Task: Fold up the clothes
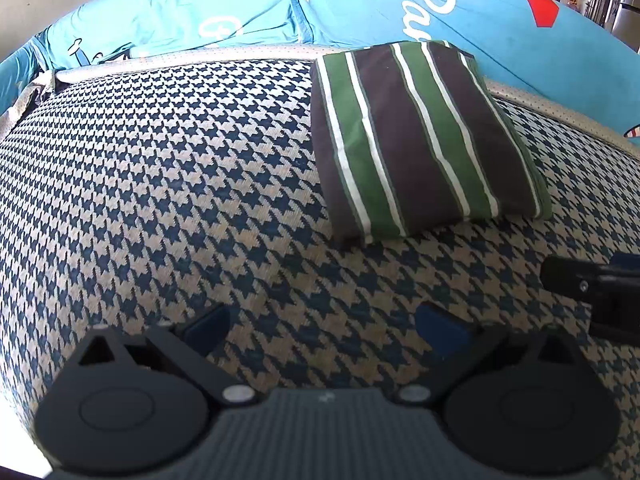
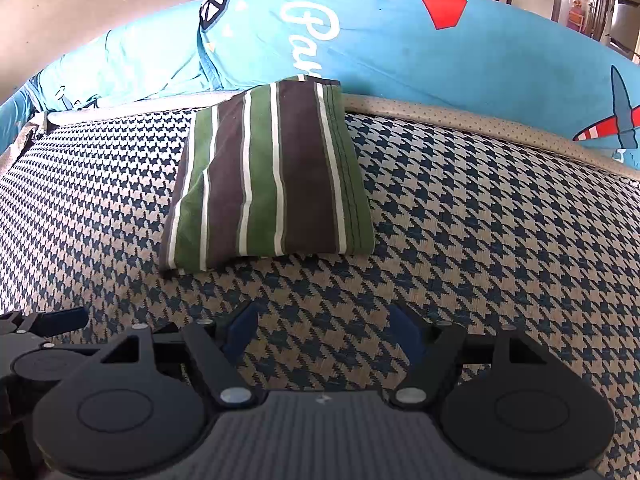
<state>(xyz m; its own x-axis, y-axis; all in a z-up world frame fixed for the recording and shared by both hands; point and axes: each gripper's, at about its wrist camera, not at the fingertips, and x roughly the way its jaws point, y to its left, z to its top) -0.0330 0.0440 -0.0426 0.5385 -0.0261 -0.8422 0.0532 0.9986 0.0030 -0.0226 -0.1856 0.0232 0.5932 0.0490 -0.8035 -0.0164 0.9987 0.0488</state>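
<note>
A folded garment with green, brown and white stripes (image 1: 424,136) (image 2: 268,176) lies flat on a blue-and-beige houndstooth cover (image 1: 160,180) (image 2: 480,220), near its far edge. My left gripper (image 1: 324,328) hovers over the bare cover on the near side of the garment, jaws wide apart, nothing between its blue pads (image 1: 440,332). My right gripper (image 2: 324,332) stands likewise open and empty, just short of the garment's near edge. Each gripper shows at the edge of the other's view: the right one (image 1: 592,292) and the left one (image 2: 36,332).
Behind the cover runs a beige dotted border (image 2: 460,120). Beyond it lie large turquoise cushions with white lettering and a red shape (image 1: 500,20) (image 2: 400,32). A pale wall and dim room furniture show at the top right.
</note>
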